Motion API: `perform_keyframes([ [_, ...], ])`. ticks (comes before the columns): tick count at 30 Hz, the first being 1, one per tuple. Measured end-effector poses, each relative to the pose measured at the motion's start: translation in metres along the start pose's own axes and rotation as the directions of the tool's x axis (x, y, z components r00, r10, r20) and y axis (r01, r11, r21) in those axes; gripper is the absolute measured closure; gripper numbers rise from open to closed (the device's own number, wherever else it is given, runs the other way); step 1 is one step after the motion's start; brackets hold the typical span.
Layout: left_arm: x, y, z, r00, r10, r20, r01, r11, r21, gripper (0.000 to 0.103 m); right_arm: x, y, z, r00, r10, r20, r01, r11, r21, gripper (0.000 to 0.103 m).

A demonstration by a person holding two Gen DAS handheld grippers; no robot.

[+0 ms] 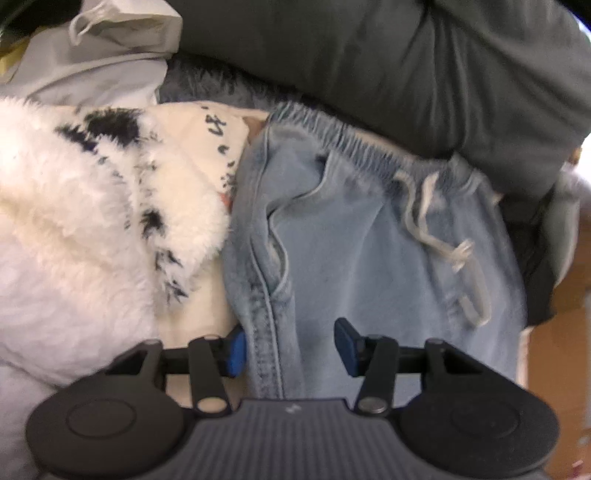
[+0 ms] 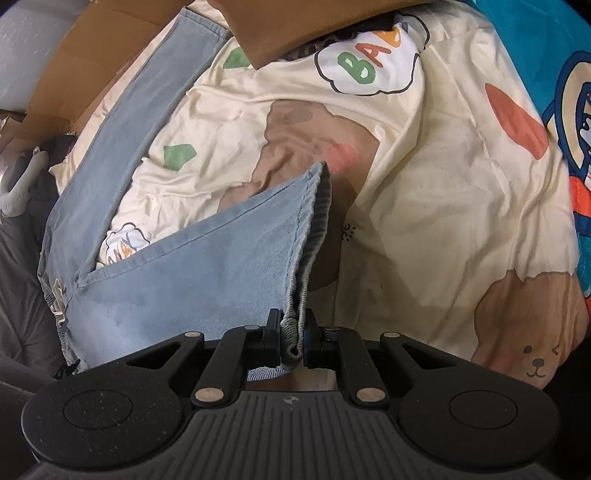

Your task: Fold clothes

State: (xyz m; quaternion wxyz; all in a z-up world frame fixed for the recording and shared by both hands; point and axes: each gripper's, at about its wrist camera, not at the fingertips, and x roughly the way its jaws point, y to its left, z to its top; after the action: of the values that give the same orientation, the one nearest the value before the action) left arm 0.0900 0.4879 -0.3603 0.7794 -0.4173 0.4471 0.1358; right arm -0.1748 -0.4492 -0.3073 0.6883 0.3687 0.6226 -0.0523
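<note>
In the left wrist view, the left gripper [image 1: 290, 349] hovered over the waist end of the light-blue jeans [image 1: 369, 240], its blue pads apart. The side seam of the jeans [image 1: 269, 332] ran up between the jaws, beside the left-hand pad, but neither pad could be seen pressing on it, so nothing was held. The elastic waistband [image 1: 351, 140] lay ahead of the gripper with the white drawstring [image 1: 436, 218] trailing down and to the right of it. A white fluffy garment with black marks [image 1: 92, 206] lay just beside the jeans on the left, and a dark grey padded cover [image 1: 388, 66] lay beyond the waistband. I judged that the seam was this gripper's nearest hold: the jaws needed only to close.

In the right wrist view, the right gripper [image 2: 290, 338] was clamped on the hem of one trouser leg [image 2: 295, 325], the denim bunched between the pads. That leg [image 2: 221, 258] stretched away to the lower left toward the waistband [image 2: 55, 295], which sat at the far left edge; the other leg [image 2: 147, 110] ran straight toward the top of the frame. Both lay on a cream bedsheet printed with bears [image 2: 424, 221]. So the jeans' long axis ran from the right gripper's hem to the waist under the left. A brown cardboard box flap [image 2: 280, 26] showed at the top; its contents could not be seen.
</note>
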Motion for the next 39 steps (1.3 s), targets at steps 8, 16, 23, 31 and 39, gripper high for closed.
perform_keyframes([
  [8, -0.007, 0.007, 0.005, 0.994, -0.109, -0.006, 0.109, 0.994, -0.028, 0.073, 0.005, 0.001, 0.001, 1.0, -0.015, -0.003, 0.015, 1.0, 0.003, 0.094],
  [16, -0.006, 0.008, 0.006, 0.995, -0.097, -0.011, 0.097, 0.995, -0.027, 0.091, -0.001, 0.008, 0.004, 1.0, -0.01, 0.011, 0.01, 1.0, 0.004, 0.094],
  [23, -0.035, -0.012, 0.017, 0.994, -0.112, 0.018, 0.111, 0.994, 0.005, 0.093, -0.017, 0.02, 0.024, 0.997, 0.042, 0.063, -0.042, 0.999, -0.006, 0.094],
  [31, -0.059, -0.065, 0.03, 0.988, -0.153, 0.035, 0.149, 0.985, 0.083, 0.094, -0.034, 0.037, 0.05, 0.983, 0.117, 0.139, -0.114, 0.993, -0.031, 0.094],
  [39, -0.061, -0.131, 0.028, 0.986, -0.161, 0.045, 0.153, 0.978, 0.144, 0.095, -0.052, 0.049, 0.076, 0.952, 0.209, 0.223, -0.205, 0.978, -0.041, 0.094],
])
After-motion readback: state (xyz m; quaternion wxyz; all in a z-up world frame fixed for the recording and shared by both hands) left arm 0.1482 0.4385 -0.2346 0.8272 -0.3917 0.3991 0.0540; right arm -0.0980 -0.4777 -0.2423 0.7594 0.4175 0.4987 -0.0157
